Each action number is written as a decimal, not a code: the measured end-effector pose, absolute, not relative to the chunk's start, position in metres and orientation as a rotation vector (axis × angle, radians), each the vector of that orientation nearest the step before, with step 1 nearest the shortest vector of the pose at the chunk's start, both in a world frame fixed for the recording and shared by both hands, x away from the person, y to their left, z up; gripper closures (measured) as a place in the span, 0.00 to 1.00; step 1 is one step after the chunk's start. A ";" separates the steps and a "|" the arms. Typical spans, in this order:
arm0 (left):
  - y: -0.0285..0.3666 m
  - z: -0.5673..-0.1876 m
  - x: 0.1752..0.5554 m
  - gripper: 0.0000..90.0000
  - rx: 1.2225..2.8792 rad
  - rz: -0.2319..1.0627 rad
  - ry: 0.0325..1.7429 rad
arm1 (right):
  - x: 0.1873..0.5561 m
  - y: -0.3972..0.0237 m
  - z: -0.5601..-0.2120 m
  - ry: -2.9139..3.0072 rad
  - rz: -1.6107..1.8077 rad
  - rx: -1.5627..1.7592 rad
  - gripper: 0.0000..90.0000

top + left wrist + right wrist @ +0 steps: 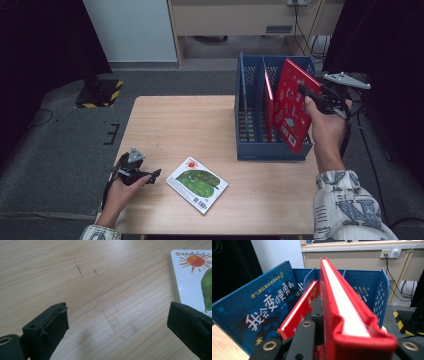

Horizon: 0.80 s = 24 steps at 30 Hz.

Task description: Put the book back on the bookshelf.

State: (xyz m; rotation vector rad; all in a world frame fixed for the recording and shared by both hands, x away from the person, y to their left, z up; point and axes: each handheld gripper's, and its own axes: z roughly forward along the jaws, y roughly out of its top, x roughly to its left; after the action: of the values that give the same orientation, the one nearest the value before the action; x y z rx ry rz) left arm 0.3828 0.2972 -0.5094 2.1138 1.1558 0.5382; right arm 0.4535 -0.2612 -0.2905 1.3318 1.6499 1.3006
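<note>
Here, right hand-held gripper pinching red book over rack edge, left hand-held gripper spread, w/ bare table.

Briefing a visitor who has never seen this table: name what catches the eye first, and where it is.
The big red book stands out first, clamped in the right gripper and tilted over the blue file rack at the table's far right, where a second red book already stands. Next comes the white book with a green leaf and orange sun, flat near the front edge, beside the open left gripper.
</note>
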 end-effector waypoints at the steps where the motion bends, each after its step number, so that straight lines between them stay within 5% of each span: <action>1: 0.297 -0.509 0.383 0.03 2.113 0.539 1.156 | 0.454 -0.261 -0.291 1.650 1.299 1.332 0.89; 24: 0.298 -0.509 0.383 0.03 2.097 0.539 1.162 | 0.486 -0.246 -0.279 1.585 1.264 1.336 0.89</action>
State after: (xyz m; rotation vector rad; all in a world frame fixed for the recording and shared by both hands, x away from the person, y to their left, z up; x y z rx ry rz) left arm 0.3829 0.2984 -0.5092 2.0973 1.1619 0.5393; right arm 0.4864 -0.2459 -0.2787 1.3360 1.5848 1.2638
